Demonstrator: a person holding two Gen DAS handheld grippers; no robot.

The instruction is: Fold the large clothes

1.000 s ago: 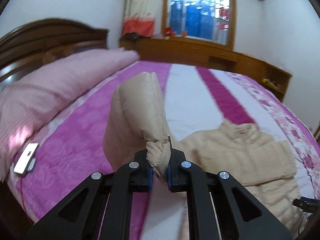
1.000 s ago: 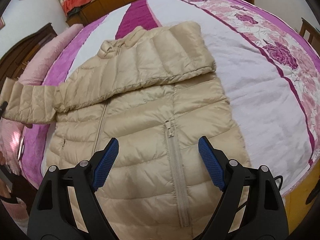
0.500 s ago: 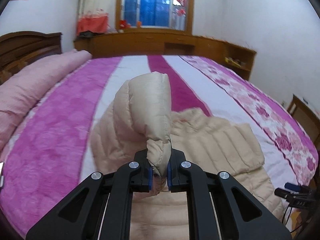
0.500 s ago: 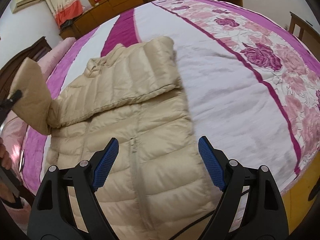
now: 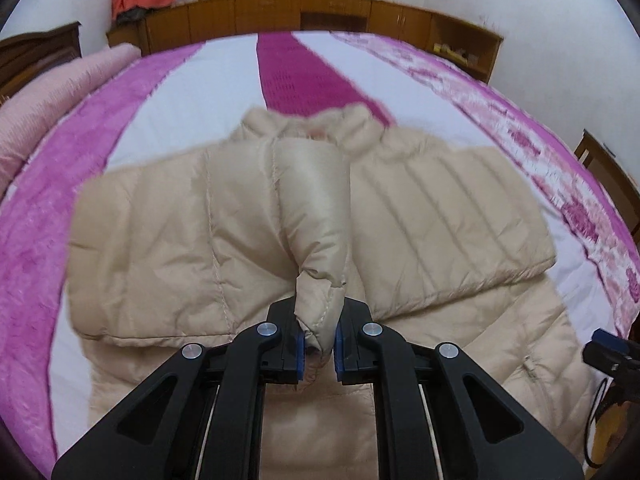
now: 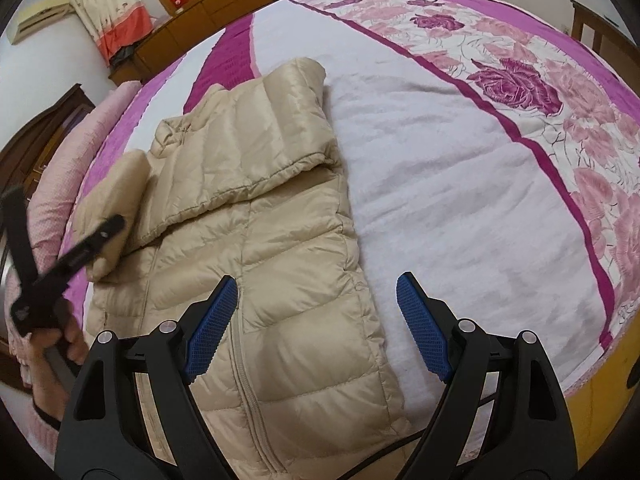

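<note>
A beige quilted down jacket [image 6: 280, 248] lies front-up on the bed, zipper [image 6: 248, 376] closed, one sleeve [image 6: 276, 128] folded across its chest. It also shows in the left wrist view [image 5: 440, 216]. My left gripper [image 5: 319, 344] is shut on the cuff of the other sleeve [image 5: 316, 216] and holds it raised over the jacket's chest. In the right wrist view the left gripper [image 6: 96, 240] shows with the sleeve end [image 6: 116, 196] at the jacket's left side. My right gripper [image 6: 312, 328] is open and empty above the jacket's lower right edge.
The bed has a purple, white and floral cover [image 6: 480, 152]. A pink bolster [image 5: 52, 96] lies along the left side by the dark headboard [image 5: 36, 52]. Wooden cabinets [image 5: 320, 12] and a window stand behind. A wooden chair [image 5: 608, 176] stands at the right.
My left gripper has swung the held sleeve rightward from the bed's left side over the jacket's chest. My right gripper has shifted right toward the jacket's right edge, still open.
</note>
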